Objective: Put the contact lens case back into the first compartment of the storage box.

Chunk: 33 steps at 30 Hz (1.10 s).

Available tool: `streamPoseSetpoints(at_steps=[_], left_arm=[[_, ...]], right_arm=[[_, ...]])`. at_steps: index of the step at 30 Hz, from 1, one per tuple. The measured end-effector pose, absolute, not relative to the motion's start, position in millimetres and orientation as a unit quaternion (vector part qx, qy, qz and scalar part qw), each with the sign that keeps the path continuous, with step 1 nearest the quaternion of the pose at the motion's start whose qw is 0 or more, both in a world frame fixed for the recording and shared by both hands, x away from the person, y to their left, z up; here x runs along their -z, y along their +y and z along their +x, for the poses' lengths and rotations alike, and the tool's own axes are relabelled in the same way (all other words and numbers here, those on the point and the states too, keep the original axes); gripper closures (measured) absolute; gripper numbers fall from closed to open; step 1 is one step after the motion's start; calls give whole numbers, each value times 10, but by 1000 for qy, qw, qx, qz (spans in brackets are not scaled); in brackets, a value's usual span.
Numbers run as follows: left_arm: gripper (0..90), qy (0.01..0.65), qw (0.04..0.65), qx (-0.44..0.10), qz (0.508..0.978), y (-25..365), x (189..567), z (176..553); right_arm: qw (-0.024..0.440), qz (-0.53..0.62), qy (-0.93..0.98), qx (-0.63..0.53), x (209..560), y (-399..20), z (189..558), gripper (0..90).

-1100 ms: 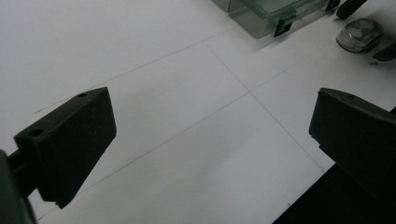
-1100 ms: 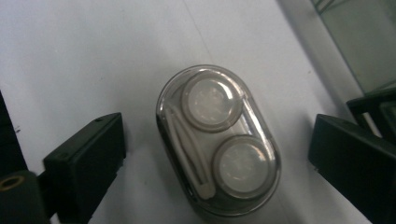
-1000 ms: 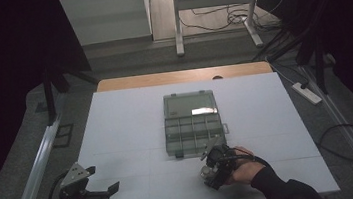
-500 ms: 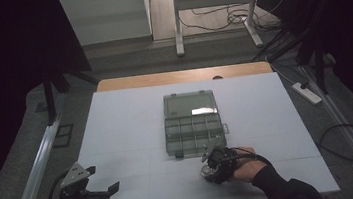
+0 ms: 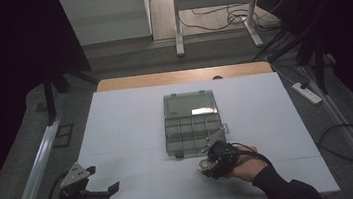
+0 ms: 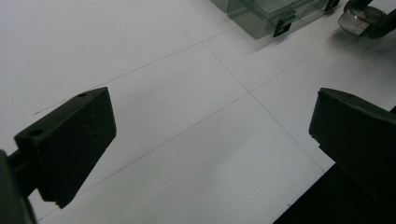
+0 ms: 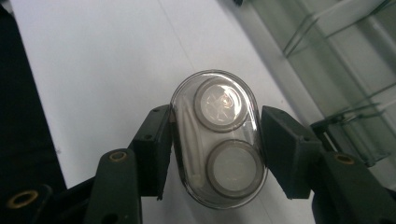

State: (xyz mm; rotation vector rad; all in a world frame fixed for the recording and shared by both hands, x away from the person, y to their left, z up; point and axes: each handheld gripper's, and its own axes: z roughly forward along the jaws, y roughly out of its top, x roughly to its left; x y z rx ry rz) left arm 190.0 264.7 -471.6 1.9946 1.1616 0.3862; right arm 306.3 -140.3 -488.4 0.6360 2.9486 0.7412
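A clear oval case [image 7: 217, 140] with two round grey lids and a thin white stick inside sits between my right gripper's [image 7: 215, 149] pads, which press on its two long sides. Those jaws have just been closing on it. In the high view the right gripper [image 5: 212, 163] holds the oval case [image 5: 205, 164] low over the white table, just in front of the compartment box [image 5: 192, 123]. My left gripper [image 5: 102, 179] stands open at the table's front left with nothing between its jaws. In its own view the left gripper [image 6: 210, 135] frames bare white table.
The clear green compartment box [image 7: 336, 60] lies open at mid-table, its lid folded back away from me and its black latches [image 6: 282, 27] facing me. The white table [image 5: 128, 135] ends in a wooden strip at the back. Cables and a power strip [image 5: 307, 92] lie on the floor to the right.
The right gripper's jaws have drawn in around the oval case. Both hands stay almost where they were.
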Motion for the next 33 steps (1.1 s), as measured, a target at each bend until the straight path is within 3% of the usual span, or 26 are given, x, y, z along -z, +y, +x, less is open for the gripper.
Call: streamPoseSetpoints(at_steps=[33], left_arm=[[6, 459, 388, -153, 785, 2645, 4717, 1906]], right_arm=[[11, 334, 876, -347, 4530, -1392, 3328, 478]])
